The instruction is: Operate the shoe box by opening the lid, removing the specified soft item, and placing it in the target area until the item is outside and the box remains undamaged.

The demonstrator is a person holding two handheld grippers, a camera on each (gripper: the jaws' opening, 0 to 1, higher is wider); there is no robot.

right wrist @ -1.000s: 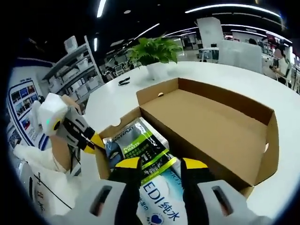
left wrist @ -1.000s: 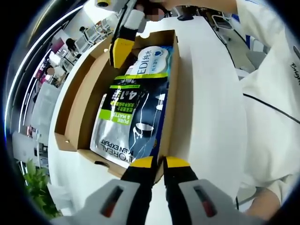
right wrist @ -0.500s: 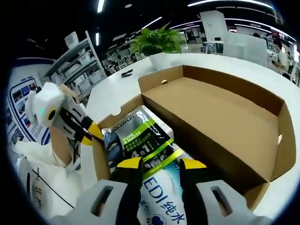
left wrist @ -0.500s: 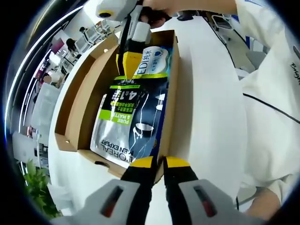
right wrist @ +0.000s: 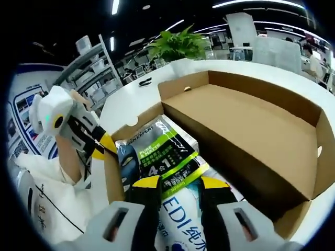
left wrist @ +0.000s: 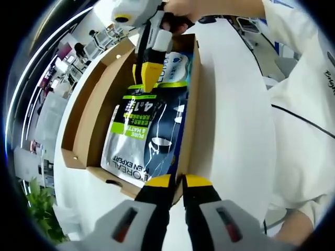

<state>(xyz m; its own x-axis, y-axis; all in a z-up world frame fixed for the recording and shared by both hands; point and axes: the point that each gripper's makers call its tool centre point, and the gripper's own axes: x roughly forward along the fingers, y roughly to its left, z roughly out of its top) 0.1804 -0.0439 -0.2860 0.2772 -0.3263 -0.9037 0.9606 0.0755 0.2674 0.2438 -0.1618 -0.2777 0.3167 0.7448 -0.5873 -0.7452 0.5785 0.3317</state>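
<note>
Jaws of the left gripper (left wrist: 176, 182) in the left gripper view stand nearly together, clamped on the near end wall of the shoe box (left wrist: 189, 112), yellow tips either side of the cardboard edge. The box sits open on a white table (left wrist: 230, 110), its lid (left wrist: 94, 104) folded flat to one side. Inside lies a dark soft pouch (left wrist: 144, 138) with a lime-green band, overlapping a white and blue pack (left wrist: 175, 65) at the far end. The right gripper (left wrist: 149, 78) comes down from the top of this view, held in a person's hand (left wrist: 183, 8), its yellow tips at the green band where the two packs meet; how wide its jaws stand cannot be told here. A white sleeve (left wrist: 303, 104) runs along the right. Right gripper view: the right gripper (right wrist: 178, 184) has its jaws parted, tips resting on the pouch (right wrist: 157, 157) at its green band, the white pack (right wrist: 180, 230) between and below them; they are not clamped on it. The left gripper (right wrist: 102, 144) pinches the box's end wall at left. This view adds the open lid's full depth (right wrist: 251, 125), a potted plant (right wrist: 175, 49) on the table beyond, and shelving (right wrist: 89, 68).
</note>
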